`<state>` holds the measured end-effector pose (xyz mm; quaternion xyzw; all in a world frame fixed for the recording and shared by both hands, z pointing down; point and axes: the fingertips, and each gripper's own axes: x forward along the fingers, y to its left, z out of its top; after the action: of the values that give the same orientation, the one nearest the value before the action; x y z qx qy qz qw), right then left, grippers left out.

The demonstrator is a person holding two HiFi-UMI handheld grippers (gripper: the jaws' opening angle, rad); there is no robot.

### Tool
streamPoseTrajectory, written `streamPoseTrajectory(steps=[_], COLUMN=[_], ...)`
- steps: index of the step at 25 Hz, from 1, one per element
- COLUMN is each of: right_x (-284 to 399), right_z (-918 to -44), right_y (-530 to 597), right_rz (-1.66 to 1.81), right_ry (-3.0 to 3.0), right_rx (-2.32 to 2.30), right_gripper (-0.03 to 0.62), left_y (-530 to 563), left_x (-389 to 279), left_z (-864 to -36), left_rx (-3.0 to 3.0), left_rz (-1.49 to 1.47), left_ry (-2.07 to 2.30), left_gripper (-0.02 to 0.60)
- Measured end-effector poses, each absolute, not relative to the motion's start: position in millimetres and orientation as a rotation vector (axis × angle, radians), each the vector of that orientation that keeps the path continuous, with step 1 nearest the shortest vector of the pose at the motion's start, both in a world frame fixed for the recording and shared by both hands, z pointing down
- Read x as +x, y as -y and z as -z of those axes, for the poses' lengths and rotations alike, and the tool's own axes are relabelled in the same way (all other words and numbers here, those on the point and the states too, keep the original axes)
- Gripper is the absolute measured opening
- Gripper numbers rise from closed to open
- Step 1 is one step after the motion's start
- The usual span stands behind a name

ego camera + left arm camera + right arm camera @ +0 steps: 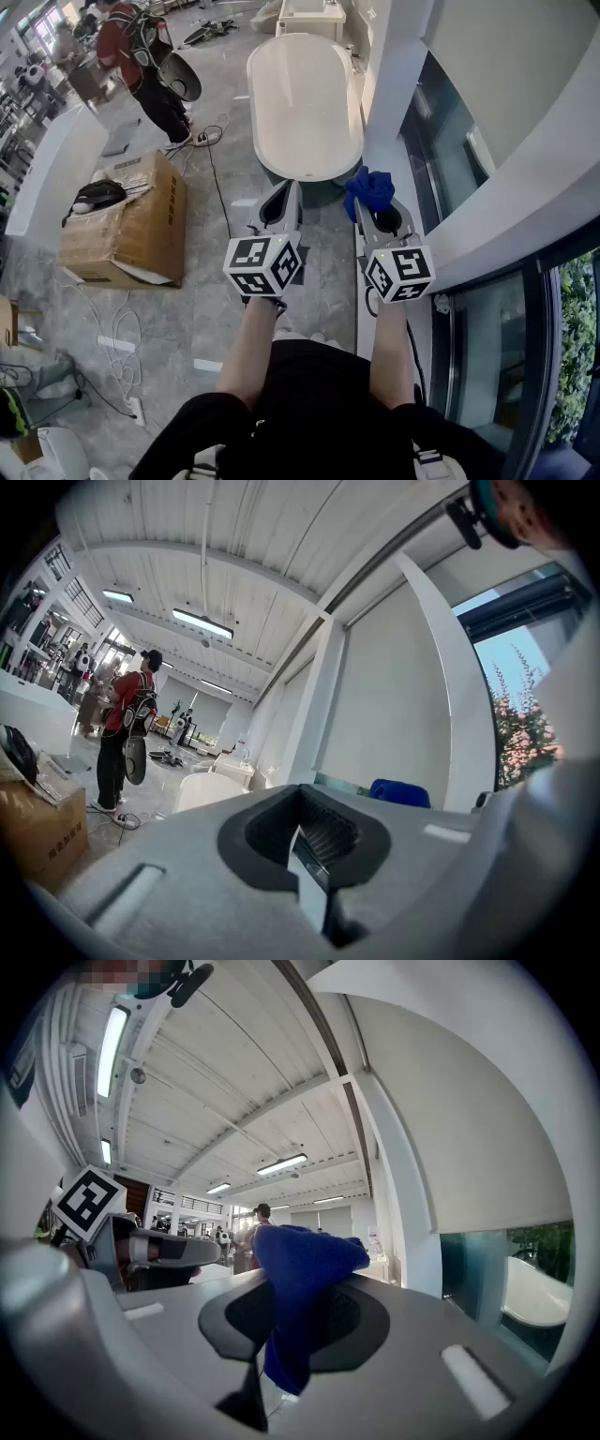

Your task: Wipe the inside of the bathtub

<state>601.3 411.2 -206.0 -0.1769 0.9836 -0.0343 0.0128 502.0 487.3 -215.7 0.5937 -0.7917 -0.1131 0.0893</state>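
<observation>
Currently pinching crumpled blue fabric cloth (369, 188) in right gripper (377, 206); left gripper (289, 195) closed on nothing. White oval freestanding bathtub (302, 103) ahead of both, well apart. Risk: shallow pinch, could slip free under wiping drag.

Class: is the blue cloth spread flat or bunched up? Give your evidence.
Bunched up. The blue cloth is a crumpled wad pinched in the right gripper's shut jaws, its folds sticking out past them.
</observation>
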Motion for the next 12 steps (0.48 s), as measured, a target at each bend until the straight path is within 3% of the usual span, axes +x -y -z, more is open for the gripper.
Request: streamPoseTrajectory(steps=[12], right_x=[601], right_z=[201], right_y=[-408], right_rz=[0.023], right_ry=[-3.089], right_rx=[-0.53], right_gripper=[0.078], left_y=[-475], left_x=[512], left_z=[208], left_rx=[1.763], left_rz=[0.339], left_ry=[2.339], left_gripper=[0.002])
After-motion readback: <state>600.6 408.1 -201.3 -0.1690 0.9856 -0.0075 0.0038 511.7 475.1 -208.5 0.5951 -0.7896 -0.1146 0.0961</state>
